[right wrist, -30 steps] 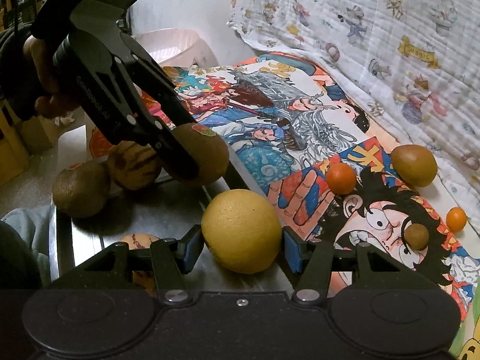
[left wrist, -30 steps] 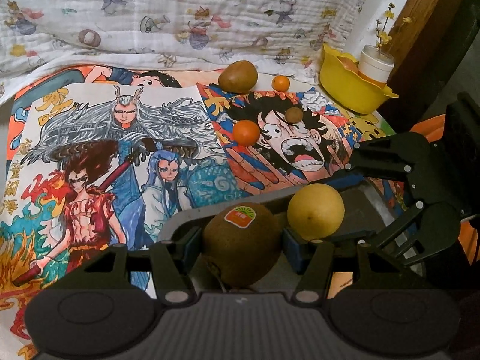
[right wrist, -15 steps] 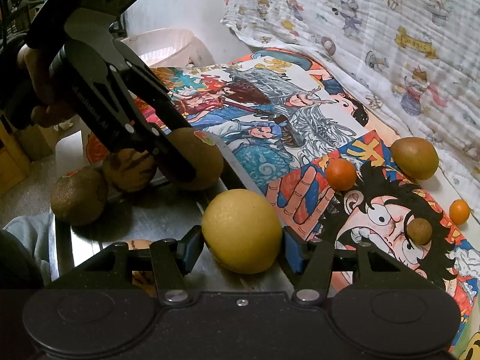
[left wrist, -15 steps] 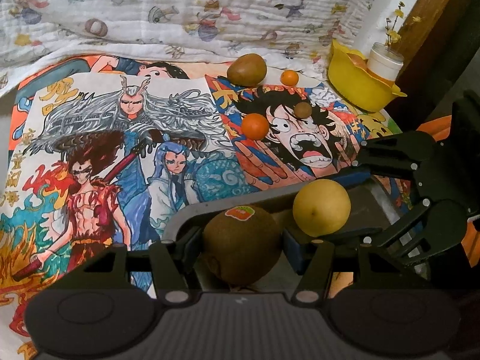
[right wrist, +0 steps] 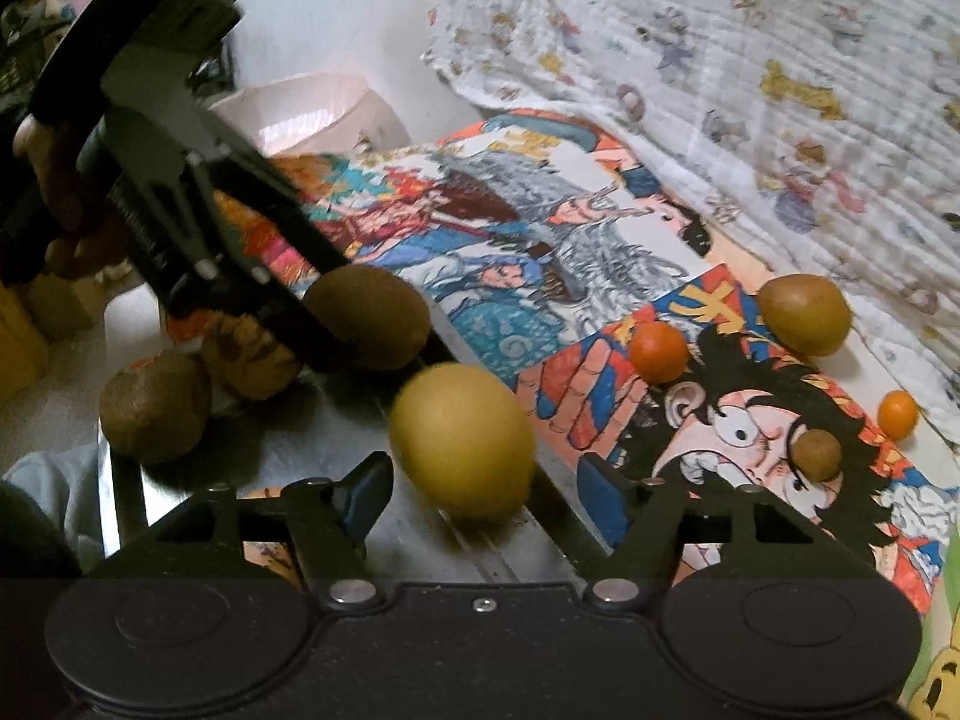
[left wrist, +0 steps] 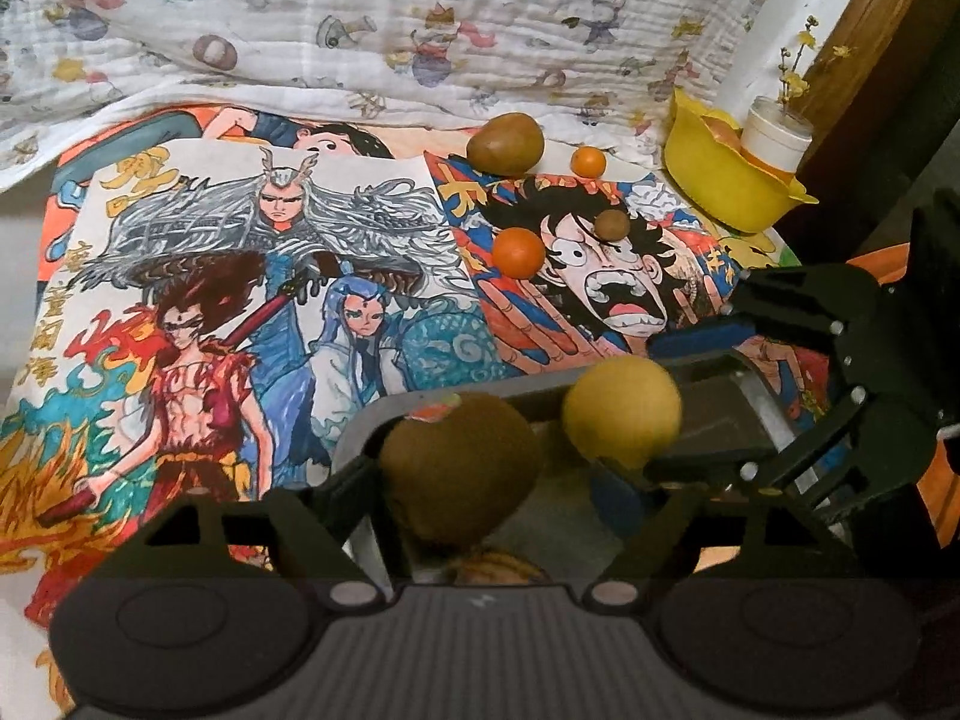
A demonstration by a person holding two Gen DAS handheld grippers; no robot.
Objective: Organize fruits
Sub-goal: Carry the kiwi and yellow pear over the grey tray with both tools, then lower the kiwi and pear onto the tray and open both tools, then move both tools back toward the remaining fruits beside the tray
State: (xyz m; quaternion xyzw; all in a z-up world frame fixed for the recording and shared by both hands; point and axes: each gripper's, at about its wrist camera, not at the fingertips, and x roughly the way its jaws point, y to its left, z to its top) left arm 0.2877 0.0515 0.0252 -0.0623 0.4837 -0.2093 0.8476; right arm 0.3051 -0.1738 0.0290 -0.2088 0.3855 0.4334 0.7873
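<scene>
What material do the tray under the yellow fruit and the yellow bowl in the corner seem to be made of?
The tray looks like metal, probably stainless steel: grey, smooth, with dull reflections and a rolled rim. The yellow bowl looks like moulded plastic: uniform bright colour, thin wavy rim, slight sheen. Neither can be confirmed from the look alone.

Brushed metal tray (right wrist: 300,456), quilted cloth blanket (left wrist: 480,30)

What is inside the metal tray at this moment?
The metal tray holds a yellow fruit, two kiwis and a brown striped fruit. The left gripper covers part of it, so more may be hidden.
</scene>
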